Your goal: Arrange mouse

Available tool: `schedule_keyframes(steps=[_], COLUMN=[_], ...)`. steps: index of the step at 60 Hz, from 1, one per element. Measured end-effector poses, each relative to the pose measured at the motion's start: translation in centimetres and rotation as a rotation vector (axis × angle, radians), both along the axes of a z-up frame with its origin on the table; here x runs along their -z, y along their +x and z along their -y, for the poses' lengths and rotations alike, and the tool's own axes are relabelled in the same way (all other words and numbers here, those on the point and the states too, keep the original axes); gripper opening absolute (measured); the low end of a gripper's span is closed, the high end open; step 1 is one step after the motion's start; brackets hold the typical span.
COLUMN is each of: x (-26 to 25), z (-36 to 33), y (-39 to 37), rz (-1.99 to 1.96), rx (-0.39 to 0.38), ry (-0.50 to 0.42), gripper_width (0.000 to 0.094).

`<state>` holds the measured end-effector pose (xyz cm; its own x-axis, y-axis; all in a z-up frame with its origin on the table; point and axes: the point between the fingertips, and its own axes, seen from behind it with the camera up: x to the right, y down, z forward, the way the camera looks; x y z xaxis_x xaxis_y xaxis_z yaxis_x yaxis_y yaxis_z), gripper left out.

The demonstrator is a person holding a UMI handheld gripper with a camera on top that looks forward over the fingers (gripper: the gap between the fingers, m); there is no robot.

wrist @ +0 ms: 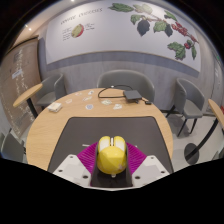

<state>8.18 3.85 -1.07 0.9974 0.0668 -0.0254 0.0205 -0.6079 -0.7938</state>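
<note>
Gripper view, jaws clenched on yellow mouse (112, 155), above black mat (100, 128), round table (55, 125)

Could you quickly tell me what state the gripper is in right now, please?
Gripper: shut on the small yellow plastic computer mouse, purple pads pressing both its sides, above the dark mat.

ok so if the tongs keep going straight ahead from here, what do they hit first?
The tongs are shut on the yellow mouse. Straight ahead lies the bare dark mouse mat, then open wooden table. The first obstacle looks like the clutter of cables and white items at the far edge, though depth is unclear.
</note>
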Motion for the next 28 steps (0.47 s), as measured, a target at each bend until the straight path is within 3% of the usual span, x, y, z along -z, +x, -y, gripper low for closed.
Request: schedule_keyframes(steps=[3, 9, 16, 28], x=[0.1, 0.0, -2.4, -11.3], z=[-0.3, 0.3, 1.6, 5.4], y=[0.3, -0.1, -0.4, 1.8], rz=[-0.004, -0.036, -0.028, -0.058], rx=[0.025, -0.025, -0.103, -0.148], ry=[-0.018, -0.028, 0.024, 0.224], gripper_width=[0.0435, 0.0527, 0.0874, 0.0858])
